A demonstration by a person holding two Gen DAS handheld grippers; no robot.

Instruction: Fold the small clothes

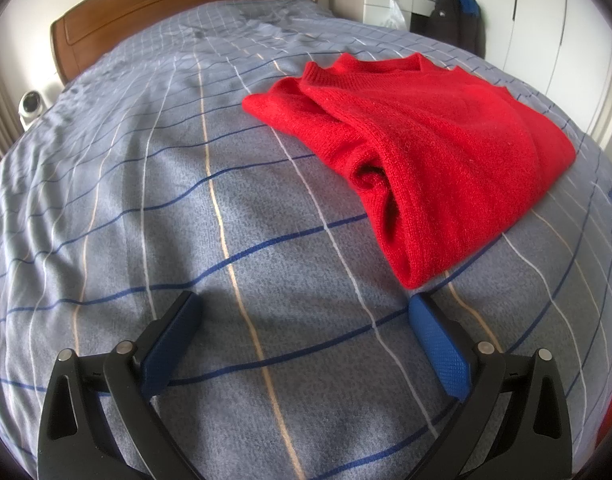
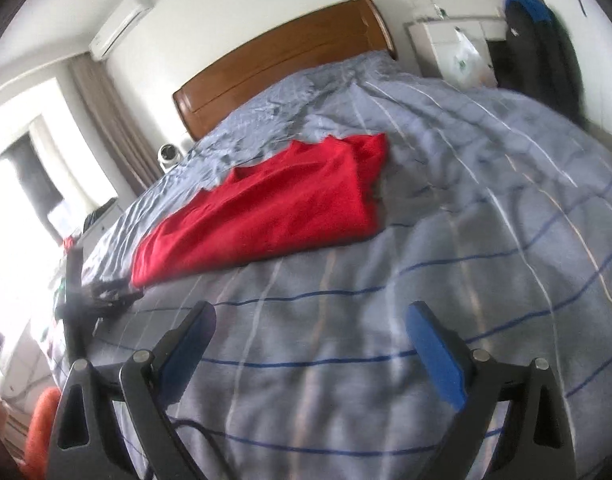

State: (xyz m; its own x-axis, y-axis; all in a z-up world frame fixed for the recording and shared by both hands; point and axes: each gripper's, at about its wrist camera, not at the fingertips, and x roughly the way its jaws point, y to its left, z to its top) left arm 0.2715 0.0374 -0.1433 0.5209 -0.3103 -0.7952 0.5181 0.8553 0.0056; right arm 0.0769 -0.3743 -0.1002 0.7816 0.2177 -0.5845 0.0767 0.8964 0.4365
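The red sweater [image 1: 418, 140] is taken as the landmark, lying folded on the blue-grey checked bedspread [image 1: 186, 208] of the bed. In the left wrist view, a small white round device [image 1: 29, 106] is seen far to the left of the sweater, beside the bed edge, and the wooden headboard [image 1: 178, 4] stands beyond it. The left gripper [image 1: 302, 340] is held over bare bedspread just in front of the sweater's nearest folded corner, with its blue-padded fingers [image 1: 438, 348] spread wide and nothing between them; the right-hand pad is close to that corner, though contact cannot be judged. Behind the sweater, to the right, a white cabinet [image 1: 382, 0] and a dark jacket with a blue hood [image 1: 458, 16] are visible.

In the right wrist view (blurred throughout) a bright window [image 2: 22, 208] is seen well left of the sweater [image 2: 266, 208], which is laid flat toward the middle of the bed. The right gripper [image 2: 310, 344] is held in front of it, apart from it, fingers [image 2: 438, 352] likewise spread and empty. The headboard [image 2: 282, 52] is seen beyond the sweater.
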